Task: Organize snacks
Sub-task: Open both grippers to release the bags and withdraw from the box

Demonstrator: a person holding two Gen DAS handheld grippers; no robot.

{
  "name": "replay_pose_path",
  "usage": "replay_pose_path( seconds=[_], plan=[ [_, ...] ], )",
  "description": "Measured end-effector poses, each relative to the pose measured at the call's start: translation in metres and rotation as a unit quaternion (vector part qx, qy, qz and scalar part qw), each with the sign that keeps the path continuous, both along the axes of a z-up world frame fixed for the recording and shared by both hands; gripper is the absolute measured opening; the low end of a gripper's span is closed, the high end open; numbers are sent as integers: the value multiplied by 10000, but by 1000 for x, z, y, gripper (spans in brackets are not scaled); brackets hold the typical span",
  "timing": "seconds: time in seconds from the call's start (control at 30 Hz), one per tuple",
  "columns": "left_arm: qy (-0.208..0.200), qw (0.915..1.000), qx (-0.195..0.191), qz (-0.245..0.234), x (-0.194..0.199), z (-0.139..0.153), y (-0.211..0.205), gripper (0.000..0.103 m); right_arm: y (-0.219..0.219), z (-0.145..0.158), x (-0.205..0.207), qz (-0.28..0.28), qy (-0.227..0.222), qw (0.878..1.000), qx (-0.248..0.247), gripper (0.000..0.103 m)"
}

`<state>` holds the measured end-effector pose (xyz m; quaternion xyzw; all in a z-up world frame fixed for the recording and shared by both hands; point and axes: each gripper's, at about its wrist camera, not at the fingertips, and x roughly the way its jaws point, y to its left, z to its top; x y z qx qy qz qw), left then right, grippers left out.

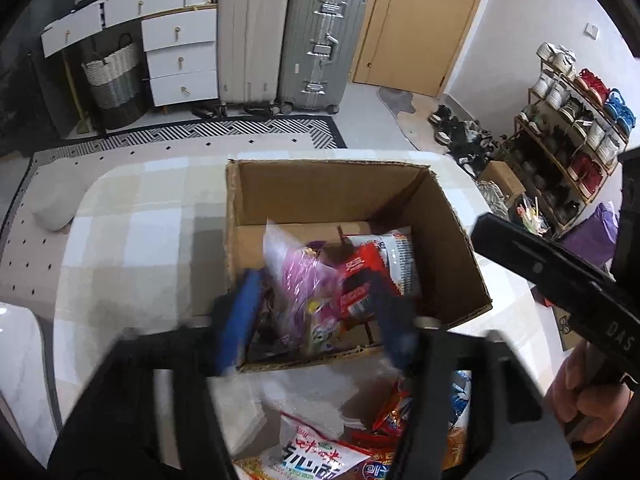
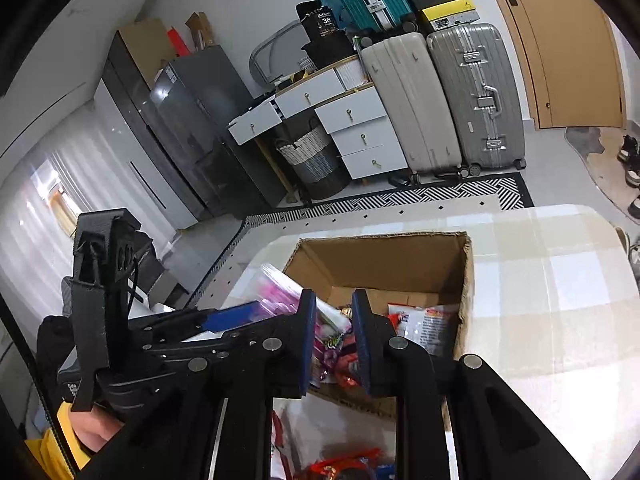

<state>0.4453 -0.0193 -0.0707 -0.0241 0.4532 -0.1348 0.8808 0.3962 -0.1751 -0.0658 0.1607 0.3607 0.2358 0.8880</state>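
Note:
An open cardboard box (image 1: 332, 168) stands on the checked tablecloth (image 1: 140, 240). Inside lie a pink clear bag (image 1: 300, 280) and a red-and-white packet (image 1: 384, 264). My left gripper (image 1: 316, 320) hangs over the box's near side, its blue pads wide apart. The pink bag sits loose between and below them. My right gripper (image 2: 335, 340) is shut on nothing, just short of the box (image 2: 380, 238) and pointing into it. More snack packets (image 1: 320, 452) lie on the table under both grippers. The right wrist view shows the pink bag (image 2: 280, 292) beside the left gripper's blue pad.
Beyond the table are two upright suitcases (image 1: 288, 40), white drawers (image 1: 180, 56) and a woven basket (image 1: 116, 80). A shoe rack (image 1: 568, 128) stands at the right, near a wooden door (image 1: 420, 20). A patterned rug (image 1: 200, 136) lies behind the table. A hand (image 1: 580, 392) holds the right gripper.

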Motion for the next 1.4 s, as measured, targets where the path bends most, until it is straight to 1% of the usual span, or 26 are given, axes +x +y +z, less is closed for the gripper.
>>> replay_pose_path(
  seconds=[0.1, 0.23, 0.27, 0.33, 0.4, 0.47, 0.53, 0.57, 0.7, 0.73, 0.77, 0.8, 0.87, 0.93, 0.97, 1.0, 1.03, 1.07, 1.1, 1.17, 1.2, 1.27, 1.33, 1.37, 1.4],
  plan=[
    [-177, 9998, 120, 27, -10, 6, -3, 63, -3, 7, -13, -47, -48, 10000, -11, 20],
    [-444, 9986, 244, 164, -45, 22, 1, 66, -10, 23, -38, -94, -211, 9997, 8, 20],
    [-526, 9981, 271, 188, -52, 26, 0, 68, -9, 26, -43, -97, -237, 9997, 15, 20],
    [-685, 9970, 295, 217, -75, 38, 1, 81, -12, 34, -60, -111, -317, 9994, 30, 20],
    [-891, 9953, 294, 243, -102, 50, 4, 81, -12, 43, -76, -128, -387, 9992, 49, 22],
    [-1000, 9943, 274, 233, -124, 62, 3, 81, -13, 51, -94, -147, -460, 9988, 74, 22],
    [-1077, 9936, 222, 241, -152, 70, 6, 81, -13, 57, -114, -156, -534, 9984, 103, 29],
    [-1112, 9933, 187, 238, -164, 74, 8, 81, -13, 59, -125, -175, -570, 9982, 111, 35],
    [-1272, 9915, 109, 257, -219, 89, 19, 83, -11, 67, -162, -202, -729, 9971, 96, 39],
    [-1322, 9908, 84, 265, -231, 91, 21, 84, -10, 68, -173, -214, -772, 9967, 89, 41],
    [-1356, 9904, 76, 274, -242, 95, 23, 85, -8, 69, -182, -223, -803, 9965, 89, 46],
    [-1411, 9895, 74, 299, -259, 100, 27, 85, -7, 69, -191, -224, -835, 9962, 90, 48],
    [-1543, 9874, 71, 334, -285, 105, 31, 87, -6, 70, -211, -268, -917, 9954, 86, 48],
    [-1634, 9858, 60, 386, -308, 110, 36, 92, -4, 69, -229, -284, -944, 9951, 82, 49],
    [-1680, 9850, 24, 405, -320, 110, 38, 94, -4, 68, -238, -299, -958, 9949, 97, 51],
    [-1719, 9842, -13, 415, -332, 112, 41, 101, -4, 67, -246, -318, -968, 9947, 106, 53],
    [-1785, 9830, -57, 432, -345, 114, 44, 102, -4, 66, -254, -342, -978, 9946, 103, 54],
    [-1847, 9817, -64, 465, -354, 115, 46, 102, -4, 65, -261, -372, -987, 9944, 93, 57],
    [-1880, 9810, -53, 483, -364, 119, 49, 102, -5, 64, -270, -402, -999, 9942, 85, 63],
    [-1931, 9801, -53, 465, -382, 119, 53, 102, -7, 63, -283, -445, -1038, 9936, 90, 71],
    [-1928, 9801, -65, 475, -391, 118, 54, 102, -7, 63, -288, -467, -1066, 9932, 82, 74],
    [-1890, 9808, -124, 472, -405, 115, 59, 102, -6, 62, -299, -498, -1115, 9925, 9, 76],
    [-1837, 9816, -138, 505, -416, 109, 62, 102, -4, 61, -310, -510, -1173, 9917, -96, 81],
    [-1808, 9820, -132, 523, -419, 106, 63, 102, -3, 60, -314, -520, -1202, 9913, -146, 86],
    [-1781, 9825, -127, 533, -423, 101, 65, 102, -1, 58, -318, -527, -1232, 9908, -198, 88]
  ],
)
